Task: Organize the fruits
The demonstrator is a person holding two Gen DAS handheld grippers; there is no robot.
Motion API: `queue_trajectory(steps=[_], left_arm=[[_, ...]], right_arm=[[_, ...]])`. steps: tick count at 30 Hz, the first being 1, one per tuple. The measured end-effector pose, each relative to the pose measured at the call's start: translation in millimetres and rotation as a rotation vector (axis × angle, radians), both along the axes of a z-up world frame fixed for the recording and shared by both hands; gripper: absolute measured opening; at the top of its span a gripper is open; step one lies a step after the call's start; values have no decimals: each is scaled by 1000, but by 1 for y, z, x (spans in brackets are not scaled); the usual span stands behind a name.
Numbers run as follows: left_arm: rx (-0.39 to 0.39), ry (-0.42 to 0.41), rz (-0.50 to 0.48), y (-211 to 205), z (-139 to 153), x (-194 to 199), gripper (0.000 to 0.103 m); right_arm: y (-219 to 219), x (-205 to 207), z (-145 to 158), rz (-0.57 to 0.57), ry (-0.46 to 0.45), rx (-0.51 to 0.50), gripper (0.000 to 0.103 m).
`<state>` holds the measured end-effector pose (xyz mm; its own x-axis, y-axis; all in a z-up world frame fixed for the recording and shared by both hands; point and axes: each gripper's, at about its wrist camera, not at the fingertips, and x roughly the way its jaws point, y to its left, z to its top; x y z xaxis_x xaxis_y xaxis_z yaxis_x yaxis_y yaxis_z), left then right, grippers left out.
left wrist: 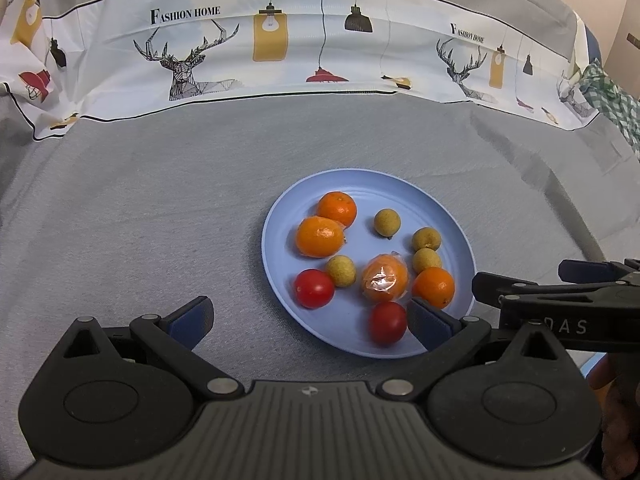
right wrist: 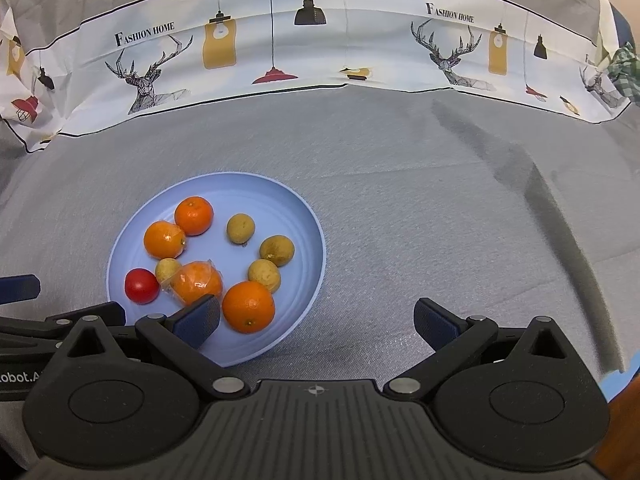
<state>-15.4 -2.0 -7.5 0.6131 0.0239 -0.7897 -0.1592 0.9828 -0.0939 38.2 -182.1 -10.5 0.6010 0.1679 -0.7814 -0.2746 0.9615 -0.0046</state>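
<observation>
A blue plate [left wrist: 360, 184] [right wrist: 304, 216] on the grey cloth holds several fruits: oranges [left wrist: 337, 209] [right wrist: 193, 215], two of them in clear wrap [left wrist: 385, 278] [right wrist: 197, 282], yellow-green longans [left wrist: 387, 221] [right wrist: 240, 228] and two red tomatoes [left wrist: 314, 288] [left wrist: 387, 322]; only one tomato [right wrist: 141, 285] shows in the right wrist view. My left gripper [left wrist: 310, 320] is open and empty over the plate's near left edge. My right gripper [right wrist: 320, 320] is open and empty over the plate's near right edge; it shows side-on in the left wrist view [left wrist: 560, 292].
A printed white cloth with deer and lamps [left wrist: 280, 40] [right wrist: 320, 40] stands along the back of the table. A green checked cloth [left wrist: 612, 96] lies at the far right. Grey cloth [left wrist: 140, 200] [right wrist: 440, 220] surrounds the plate.
</observation>
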Motion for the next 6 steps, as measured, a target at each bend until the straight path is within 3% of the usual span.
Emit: queue_trajectory(steps=[6], left_arm=[[5, -27, -10, -1, 5, -1, 103]], right_arm=[[-4, 4, 3, -6, 10, 45, 102]])
